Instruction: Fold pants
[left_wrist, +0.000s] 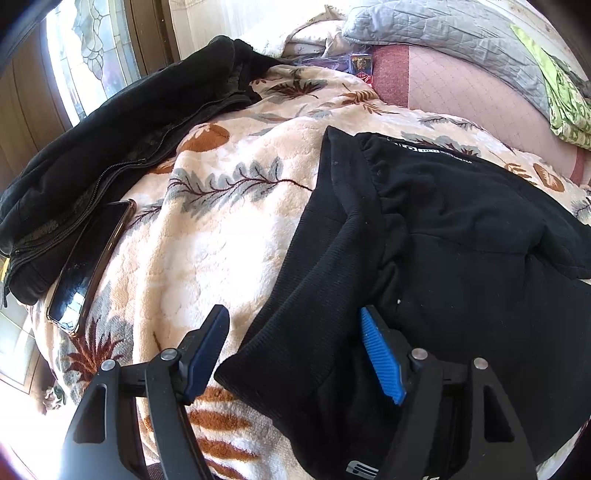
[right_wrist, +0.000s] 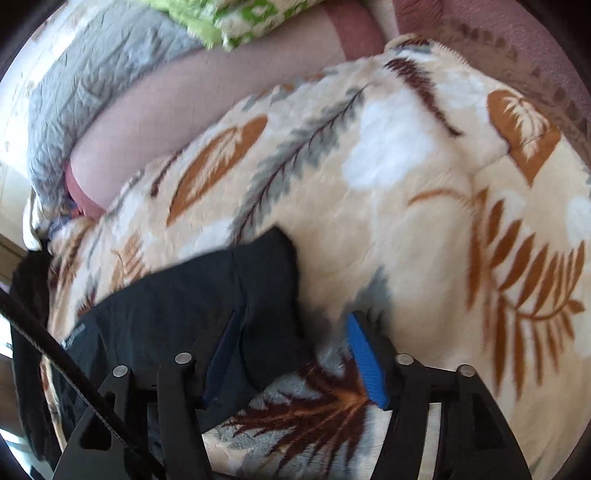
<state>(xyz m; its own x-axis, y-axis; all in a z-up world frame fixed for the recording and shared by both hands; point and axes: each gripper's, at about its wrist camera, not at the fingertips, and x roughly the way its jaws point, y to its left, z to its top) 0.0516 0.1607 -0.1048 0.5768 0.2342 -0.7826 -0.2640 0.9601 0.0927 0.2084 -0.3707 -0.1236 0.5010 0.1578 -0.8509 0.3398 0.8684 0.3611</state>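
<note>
Black pants are lying on a floral fleece blanket spread over a bed, already doubled into a thick, layered bundle with the elastic waistband and a white-lettered label facing the far side and a ribbed cuff trailing toward the camera. The left gripper is hovering with its blue-padded fingers spread wide, the cuff lying between them but not pinched; the right gripper is likewise standing released, one finger over the dark cloth and the other over bare blanket — the right view is motion-blurred, so contact with the fabric cannot be judged. Handling, as a judgement: the knit is looking soft, limp and moderately light, likely to sag and slide on itself when lifted, while the plush blanket is probably offering some grip beneath it; nothing here is fragile. The firmest holds are appearing to be the ribbed cuff and the gathered waistband, where the cloth is thickest, each taken through all layers so the fold is not opening. Count: one pair of pants, two grippers, one black zippered jacket at the left, one phone just beside it, one grey quilted pillow, one green patterned cloth.
</note>
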